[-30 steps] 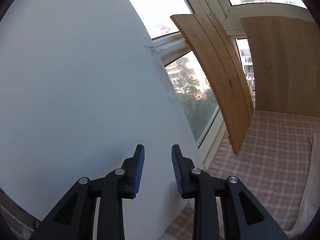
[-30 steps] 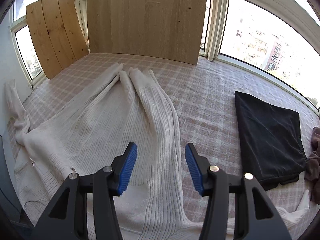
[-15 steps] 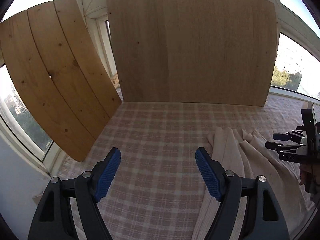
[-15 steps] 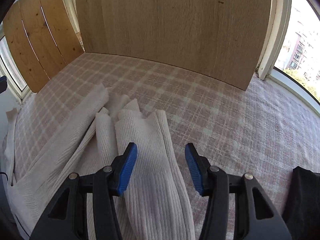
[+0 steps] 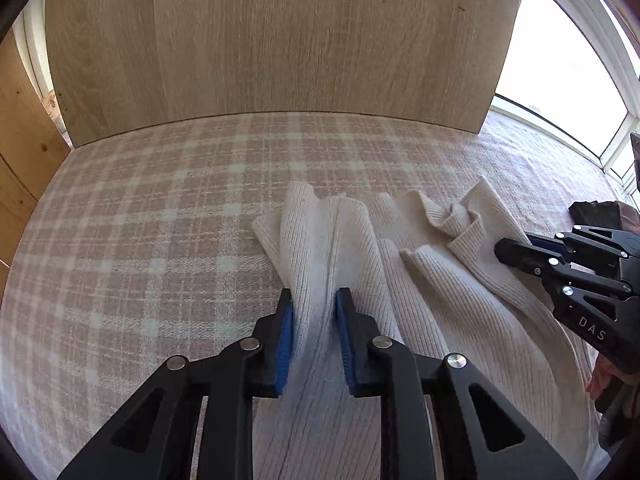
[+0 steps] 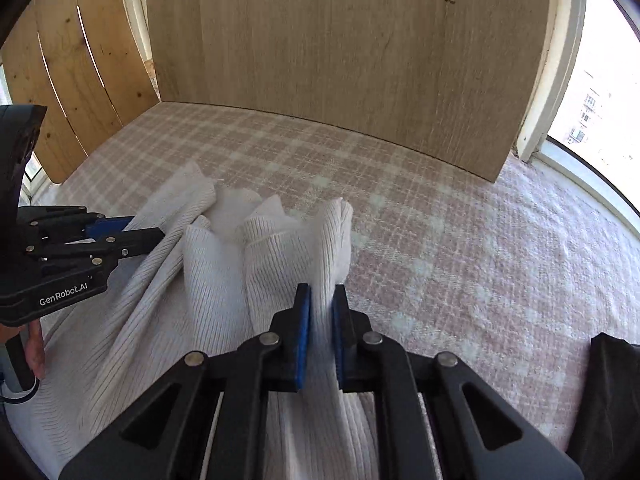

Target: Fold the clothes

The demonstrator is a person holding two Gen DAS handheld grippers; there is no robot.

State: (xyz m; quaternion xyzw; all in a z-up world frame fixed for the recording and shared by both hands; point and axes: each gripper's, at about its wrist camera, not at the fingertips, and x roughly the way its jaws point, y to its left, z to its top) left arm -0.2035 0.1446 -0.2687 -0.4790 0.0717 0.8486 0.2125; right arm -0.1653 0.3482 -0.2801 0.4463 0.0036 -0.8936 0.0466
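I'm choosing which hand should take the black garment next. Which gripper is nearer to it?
Right. The right gripper, clamped on the cream sweater, has the black garment off to its right; the left gripper sits farther left, beyond it.

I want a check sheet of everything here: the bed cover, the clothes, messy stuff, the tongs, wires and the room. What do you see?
Surface: pink-and-white checked cover, lying flat.
Job's things: cream ribbed garment, rumpled, its far end bunched in folds.
Clutter: dark folded cloth at the right edge.
Grippers: left tongs shut on a fold of the garment; right tongs shut on another fold. Both pinch near the far end.
Cables: a thin dark loop under the hand at the left edge; what it is, unclear.
Surroundings: wooden board upright behind the cover, slatted boards to the left, bright windows.
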